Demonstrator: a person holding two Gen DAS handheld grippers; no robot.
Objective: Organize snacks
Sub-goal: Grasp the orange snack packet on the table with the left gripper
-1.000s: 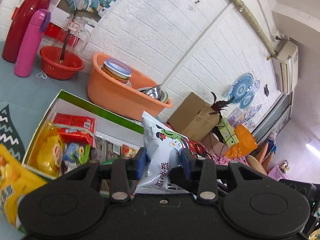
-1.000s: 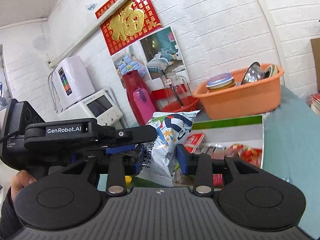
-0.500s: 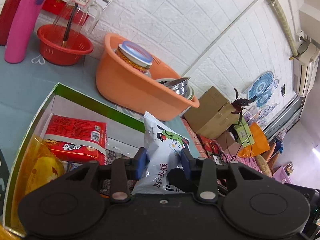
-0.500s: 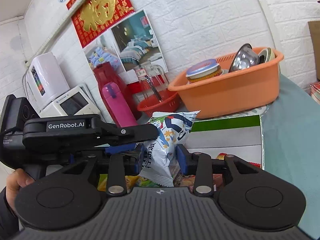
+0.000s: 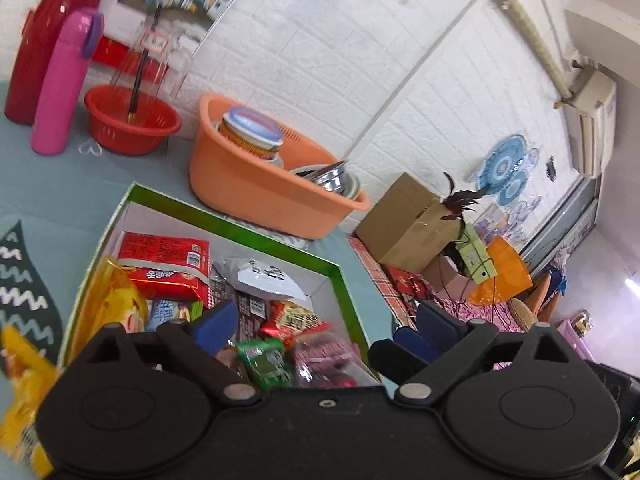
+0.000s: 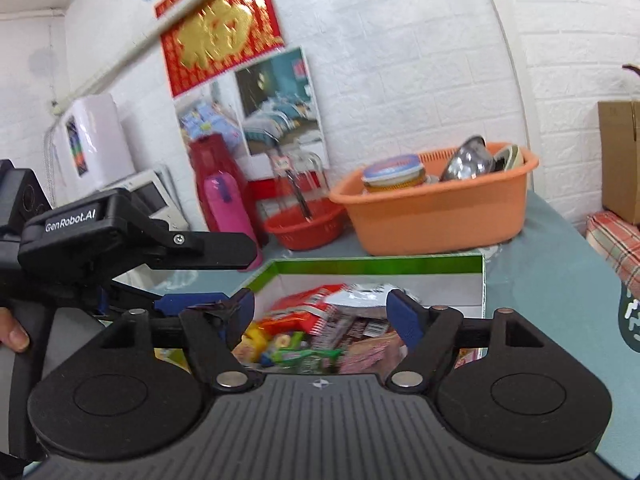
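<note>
A green-rimmed white box (image 5: pixel 224 220) (image 6: pixel 380 266) on the teal table holds several snack packets. A white and blue snack bag (image 5: pixel 266 280) (image 6: pixel 360 300) lies in it, beside a red packet (image 5: pixel 164 264). My left gripper (image 5: pixel 324 320) is open and empty above the box's near right part. My right gripper (image 6: pixel 320 308) is open and empty over the box's near edge. The left gripper's body (image 6: pixel 120 240) shows at the left of the right wrist view. A yellow bag (image 5: pixel 20 392) lies outside the box at the left.
An orange basin (image 5: pixel 256 184) (image 6: pixel 436 212) with a tin and metal bowls stands behind the box. A red bowl (image 5: pixel 132 124), pink bottle (image 5: pixel 60 80) and red thermos (image 5: pixel 40 40) stand at the back left. Cardboard boxes (image 5: pixel 408 224) sit beyond the table's right edge.
Both grippers held the white and blue snack bag between them above the box. Both have opened wide, and the bag now lies in the box.
</note>
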